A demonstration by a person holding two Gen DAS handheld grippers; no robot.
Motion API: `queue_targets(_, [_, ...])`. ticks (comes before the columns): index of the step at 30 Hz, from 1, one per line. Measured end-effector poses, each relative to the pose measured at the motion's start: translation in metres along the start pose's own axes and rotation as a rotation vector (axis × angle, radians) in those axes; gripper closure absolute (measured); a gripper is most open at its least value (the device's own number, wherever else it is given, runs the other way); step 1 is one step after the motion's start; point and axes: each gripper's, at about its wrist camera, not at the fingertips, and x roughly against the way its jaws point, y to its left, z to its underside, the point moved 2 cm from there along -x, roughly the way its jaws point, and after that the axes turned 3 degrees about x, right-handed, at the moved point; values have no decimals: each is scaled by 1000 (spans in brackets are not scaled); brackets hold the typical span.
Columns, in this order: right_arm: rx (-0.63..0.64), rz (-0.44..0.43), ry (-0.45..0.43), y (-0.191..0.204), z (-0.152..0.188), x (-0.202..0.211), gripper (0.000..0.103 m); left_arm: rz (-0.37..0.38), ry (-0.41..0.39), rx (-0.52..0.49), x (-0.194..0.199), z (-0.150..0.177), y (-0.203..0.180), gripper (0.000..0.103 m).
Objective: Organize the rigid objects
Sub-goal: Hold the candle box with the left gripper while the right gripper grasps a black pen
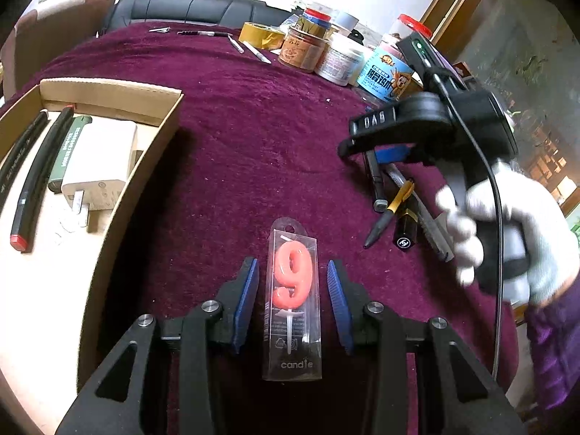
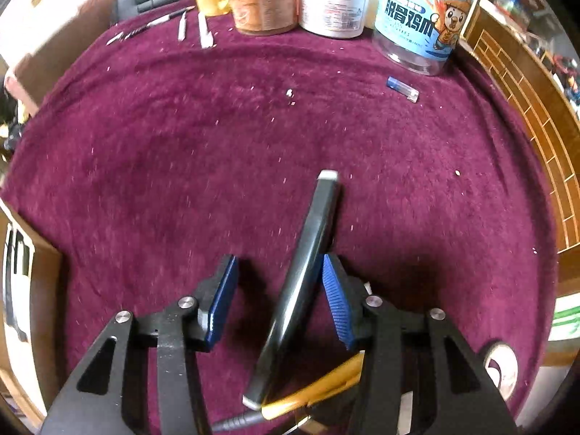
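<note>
Candle (image 1: 293, 299): boxed "9" lying on the cloth (image 1: 253, 145), long axis running away from the camera, hanger end far.
Left gripper (image 1: 293, 302): spread, one pad on each side of the candle, not touching.
Right gripper (image 2: 277, 299): spread; a dark marker (image 2: 301, 282) lies diagonally between the pads, beside the right one.
Box (image 1: 145, 166): left, holding pens.

The right gripper (image 2: 279, 301) hangs over the maroon cloth (image 2: 181, 152) with jaws apart. A black pen (image 2: 301, 282) lies between them, against the right pad (image 2: 335, 301). A gold pen (image 2: 311, 395) crosses beneath. Jars (image 2: 333, 0) stand behind.
</note>
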Motion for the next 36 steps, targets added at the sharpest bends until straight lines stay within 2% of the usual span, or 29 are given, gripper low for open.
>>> queue_targets(2, [15,23,-10,4,12,4,57,8,-1,7,0,0,1,69])
queue_targets(4, [22,34,-46,7,20,9,67,18,-2,16,1,0,3,69])
queue_targets(5, [9,16,-64,4,23,12,84,16,-6,25,2,-1,4,78])
queue_targets(6, [-14,-9,-67,-1,24,14,91,26,-3,34,1,-1,6,85])
queue_targets(8, [-65,-81,-84,-6,32,22,91,31,-11,32,4,0,6,88])
queue_targets(10, [-81,-105,-129,-9,38,38,91,28,-24,20,7,0,4,89])
queue_targets(14, [-106,-209,-187,-9,63,75,91,38,-41,5,13,0,-1,92])
queue_targets(20, [-93,-326,-220,4,103,106,91,114,-107,4,59,3,-10,92])
queue_targets(25, [-71,-403,-244,29,121,120,91,156,-168,31,107,-1,6,91])
queue_targets(28, [-55,-456,-248,48,124,124,91,112,-221,56,135,-4,29,91])
queue_targets(31, [-34,-522,-230,76,121,123,91,16,-255,103,151,-11,66,91])
queue_targets(36, [6,-594,-163,126,114,106,90,-99,-183,204,139,-26,125,91])
